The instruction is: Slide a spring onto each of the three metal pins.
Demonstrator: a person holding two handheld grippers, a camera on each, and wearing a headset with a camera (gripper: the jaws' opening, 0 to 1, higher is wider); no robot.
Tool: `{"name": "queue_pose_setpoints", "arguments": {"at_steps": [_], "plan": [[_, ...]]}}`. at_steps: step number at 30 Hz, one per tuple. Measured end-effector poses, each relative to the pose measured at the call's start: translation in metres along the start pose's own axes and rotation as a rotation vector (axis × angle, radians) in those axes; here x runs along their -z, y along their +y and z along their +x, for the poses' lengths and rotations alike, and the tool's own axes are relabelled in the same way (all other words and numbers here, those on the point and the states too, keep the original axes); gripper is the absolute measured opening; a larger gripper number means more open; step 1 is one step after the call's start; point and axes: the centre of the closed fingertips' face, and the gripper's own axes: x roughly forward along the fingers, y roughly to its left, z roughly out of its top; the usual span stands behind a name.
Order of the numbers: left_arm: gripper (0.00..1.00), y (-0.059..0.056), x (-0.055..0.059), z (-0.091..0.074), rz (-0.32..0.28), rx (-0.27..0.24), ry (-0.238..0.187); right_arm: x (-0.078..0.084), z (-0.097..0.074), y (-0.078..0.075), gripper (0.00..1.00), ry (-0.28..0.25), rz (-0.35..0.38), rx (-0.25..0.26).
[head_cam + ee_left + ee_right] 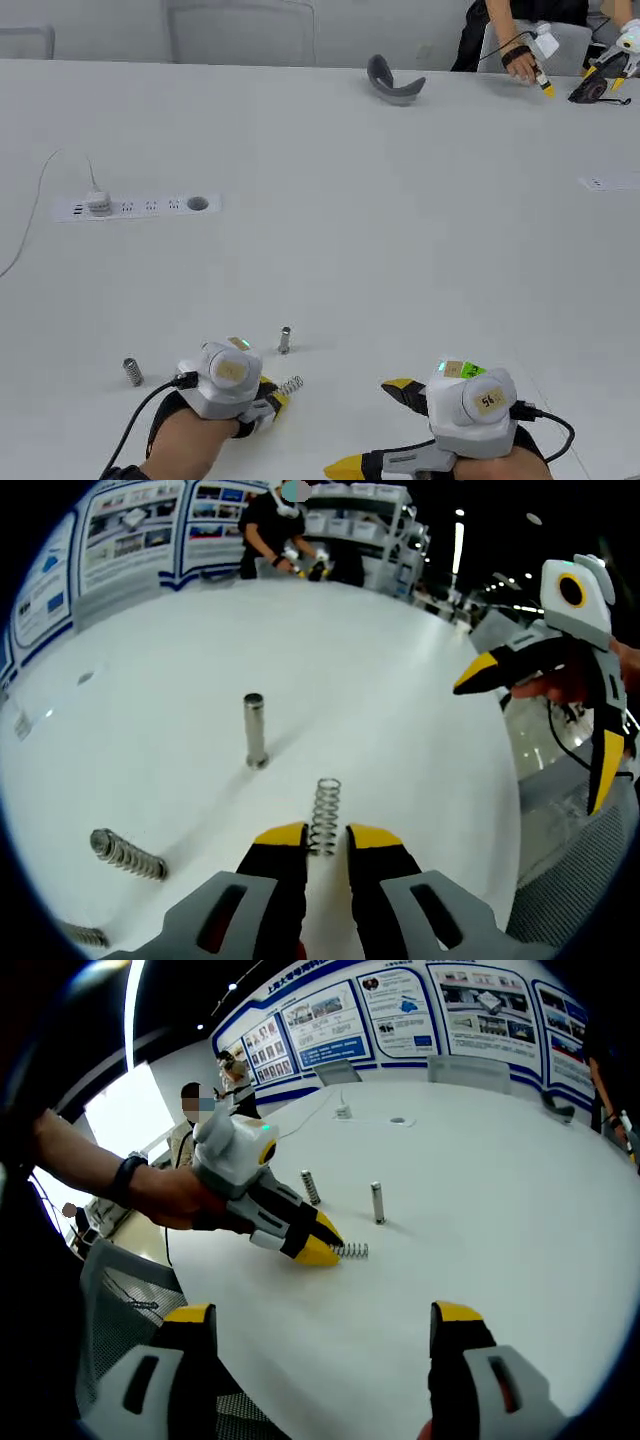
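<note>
You are holding a spring (325, 810) by its lower end in your left gripper (325, 838). The yellow-tipped jaws are closing down to a narrow gap with the coil pinched between them, and most of its length is sticking out free past the tips. In the head view you are keeping it low over the tabletop (400, 220), toward the near edge and left of the middle. I cannot tell whether the free end is touching the surface. Your right gripper (322, 1315) is gaping wide with nothing between its jaws, waiting off to the right and well apart from the pins.

The bare pin (255, 730) is standing upright just beyond the spring, near it but not touching, a little farther from the near edge. Farther toward the left edge, a second pin (132, 371) is wearing a coil along its whole length, so I am counting that one as done.

By my reckoning you are working on the second of three: one pin is sleeved, one is waiting bare, and the spring for it is in your grip but not yet lined up over the top. At the lower left of the left gripper view a coiled piece (80, 935) is peeking in. I cannot tell whether it is a loose spring or the third pin already sleeved.
</note>
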Motion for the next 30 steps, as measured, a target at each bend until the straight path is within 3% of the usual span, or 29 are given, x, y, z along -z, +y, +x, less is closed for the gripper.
{"name": "queue_pose_setpoints", "arguments": {"at_steps": [3,5,7,8,9,11,14,18,30], "plan": [[0.11,0.006,-0.001,0.001,0.032,-0.028,-0.005,-0.001,0.001,0.000,0.89,0.001,0.001,0.000],[0.11,0.006,-0.001,0.000,0.009,-0.027,-0.004,-0.002,0.001,0.000,0.89,0.000,0.001,-0.001],[0.11,0.011,0.000,-0.002,-0.007,-0.060,0.006,-0.002,0.002,-0.001,0.89,0.000,0.000,-0.002],[0.11,0.011,0.002,-0.004,-0.059,-0.061,0.019,-0.002,0.002,0.000,0.89,0.000,-0.002,-0.002],[0.11,0.006,0.003,-0.005,-0.137,-0.030,0.025,-0.002,0.002,0.000,0.89,-0.001,-0.007,-0.003],[0.11,0.006,0.004,-0.007,-0.176,-0.015,0.016,-0.003,0.003,0.000,0.90,-0.001,-0.025,-0.004],[0.10,0.008,0.008,-0.014,-0.141,-0.030,0.017,0.000,0.003,0.001,0.90,0.014,-0.034,-0.008],[0.10,0.007,0.011,-0.023,-0.136,-0.025,0.009,0.000,0.004,0.001,0.90,0.004,-0.029,-0.007],[0.10,0.008,0.036,-0.051,-0.137,-0.026,0.021,0.004,0.008,0.010,0.91,0.018,-0.031,-0.026]]}}
